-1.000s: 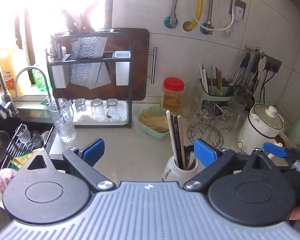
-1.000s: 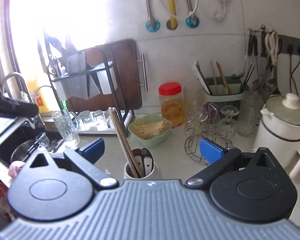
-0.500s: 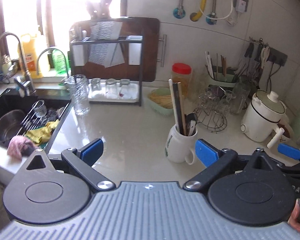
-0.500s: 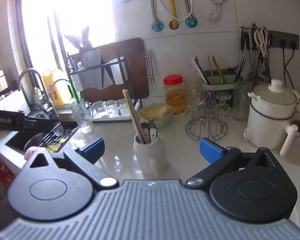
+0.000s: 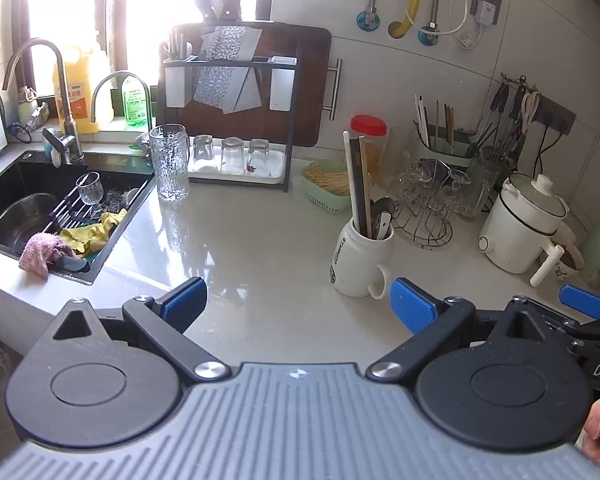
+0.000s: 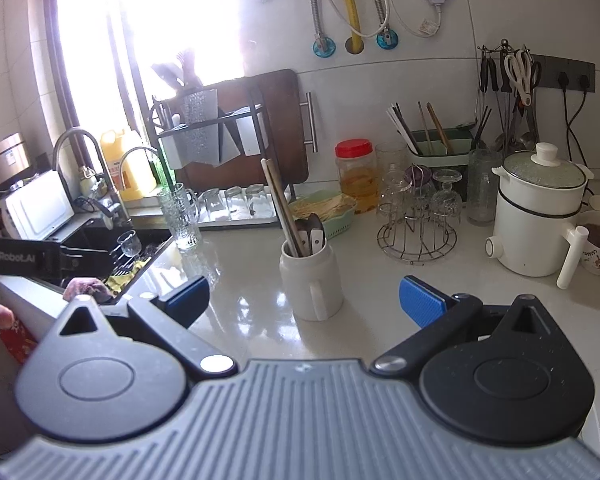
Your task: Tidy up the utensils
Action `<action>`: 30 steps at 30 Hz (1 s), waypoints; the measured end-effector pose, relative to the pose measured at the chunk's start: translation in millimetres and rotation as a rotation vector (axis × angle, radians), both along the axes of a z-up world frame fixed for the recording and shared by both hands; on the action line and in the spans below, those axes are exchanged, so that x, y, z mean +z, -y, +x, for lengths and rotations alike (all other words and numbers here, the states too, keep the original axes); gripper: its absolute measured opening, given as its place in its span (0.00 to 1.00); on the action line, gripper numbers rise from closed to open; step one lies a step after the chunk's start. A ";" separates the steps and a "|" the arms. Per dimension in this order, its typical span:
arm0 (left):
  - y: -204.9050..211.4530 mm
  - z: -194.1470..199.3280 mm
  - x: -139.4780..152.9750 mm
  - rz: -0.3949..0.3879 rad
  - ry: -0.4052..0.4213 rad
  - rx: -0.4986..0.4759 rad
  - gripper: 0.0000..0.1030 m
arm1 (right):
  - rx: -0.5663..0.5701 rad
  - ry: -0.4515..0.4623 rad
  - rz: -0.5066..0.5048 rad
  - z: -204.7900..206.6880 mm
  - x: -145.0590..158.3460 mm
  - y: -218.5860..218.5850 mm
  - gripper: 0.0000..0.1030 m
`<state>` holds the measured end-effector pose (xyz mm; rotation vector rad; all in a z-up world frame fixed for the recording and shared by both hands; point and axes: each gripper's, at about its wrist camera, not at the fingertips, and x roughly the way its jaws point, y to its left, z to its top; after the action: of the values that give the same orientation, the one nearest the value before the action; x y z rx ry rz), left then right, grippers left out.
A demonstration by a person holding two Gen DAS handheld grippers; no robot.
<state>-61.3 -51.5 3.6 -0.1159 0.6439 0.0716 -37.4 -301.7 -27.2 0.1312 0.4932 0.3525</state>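
**Utensils upright in the mug, both tools empty**

Because the chopsticks (image 5: 358, 184) and spoons (image 5: 382, 216) stand loose in the white mug (image 5: 360, 260), they should lift out light and stiff, though glossy and likely slippery; pinch high on the shafts. The mug sits mid-surface (image 5: 260, 248). Left hand-held gripper (image 5: 298, 300) and right hand-held gripper (image 6: 304, 300) are spread wide, holding nothing.

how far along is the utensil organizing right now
Looks done: chopsticks and spoons stand in the white mug on the counter. In hand: nothing; left gripper and right gripper are open and empty. No loose utensils show on the counter.
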 end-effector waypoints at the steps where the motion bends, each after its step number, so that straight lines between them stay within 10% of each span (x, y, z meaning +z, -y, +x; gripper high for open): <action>1: 1.2 -1.9 1.0 0.004 0.001 0.001 0.97 | 0.000 -0.002 -0.001 -0.8 0.7 0.3 1.00; 30: 7.1 19.8 -27.5 -0.014 -0.036 -0.052 0.97 | -0.003 -0.028 -0.035 -1.3 -17.3 0.4 1.00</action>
<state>-41.6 -58.6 -23.9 -0.1115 0.6833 0.0189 -38.7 -302.1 -44.5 0.1036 0.5269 0.3390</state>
